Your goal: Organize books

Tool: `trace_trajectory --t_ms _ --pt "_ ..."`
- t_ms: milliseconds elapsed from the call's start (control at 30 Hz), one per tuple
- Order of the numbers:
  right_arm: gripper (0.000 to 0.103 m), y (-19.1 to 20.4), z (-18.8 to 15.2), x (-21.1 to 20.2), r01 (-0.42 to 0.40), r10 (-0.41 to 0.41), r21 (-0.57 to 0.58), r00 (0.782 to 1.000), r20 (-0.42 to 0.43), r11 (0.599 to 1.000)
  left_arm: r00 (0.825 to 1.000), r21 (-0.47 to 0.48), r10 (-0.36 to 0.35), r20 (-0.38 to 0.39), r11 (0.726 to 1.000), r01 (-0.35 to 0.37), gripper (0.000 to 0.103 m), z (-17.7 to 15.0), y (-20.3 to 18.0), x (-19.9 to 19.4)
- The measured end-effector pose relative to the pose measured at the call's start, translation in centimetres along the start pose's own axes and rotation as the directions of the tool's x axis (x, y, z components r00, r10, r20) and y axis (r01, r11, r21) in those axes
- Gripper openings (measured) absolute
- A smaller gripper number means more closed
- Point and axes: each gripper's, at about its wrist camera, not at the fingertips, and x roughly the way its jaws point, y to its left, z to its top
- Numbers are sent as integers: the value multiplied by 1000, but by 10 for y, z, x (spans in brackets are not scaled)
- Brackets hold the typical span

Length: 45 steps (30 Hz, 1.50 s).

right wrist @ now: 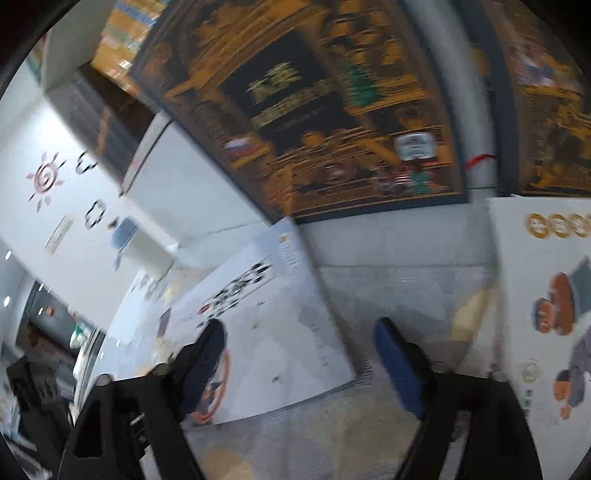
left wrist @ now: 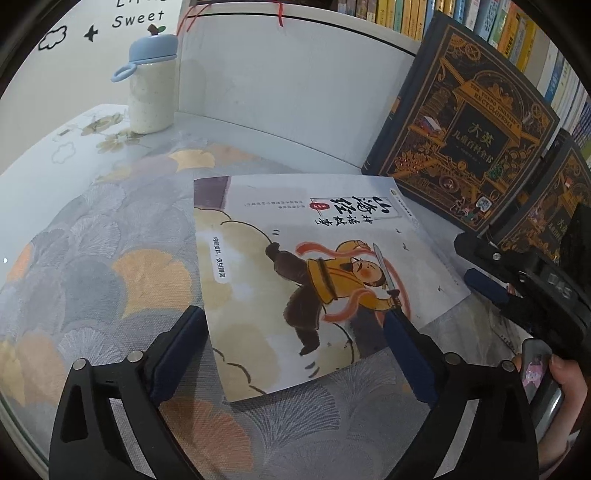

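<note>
A thin picture book [left wrist: 306, 266] with a sword-bearing figure in yellow lies flat on the patterned cloth [left wrist: 92, 258]. My left gripper [left wrist: 295, 347] stands open over its near end, one finger on either side and neither pad pressing on it. In the blurred right wrist view the same book [right wrist: 266, 332] shows its right corner between the wide jaws of my right gripper [right wrist: 301, 369], which is open. That gripper [left wrist: 517, 284] sits at the book's right edge in the left wrist view. A second thin picture book [right wrist: 546, 314] lies to the right.
Two large dark encyclopedias [left wrist: 465, 122] [left wrist: 546, 206] lean upright against a row of shelved books [left wrist: 480, 22] at the back right. A blue-lidded bottle [left wrist: 151, 85] stands at the back left beside a white panel [left wrist: 288, 92]. A person's hand [left wrist: 569, 376] shows at the right.
</note>
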Motion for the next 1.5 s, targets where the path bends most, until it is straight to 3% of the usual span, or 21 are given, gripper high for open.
trace_trajectory --t_ms 67,167,1500 --pt "97 11 -3 5 -61 57 -70 997 -56 996 1000 -6 1 4 1000 -1 96 0 1 -1" --pt "102 21 -4 10 -65 57 -99 995 -78 993 1000 -22 -18 11 1000 18 97 0 5 -2" --pt "102 20 -3 14 -89 79 -107 992 -93 990 1000 -24 15 23 1000 -15 98 -2 2 -3"
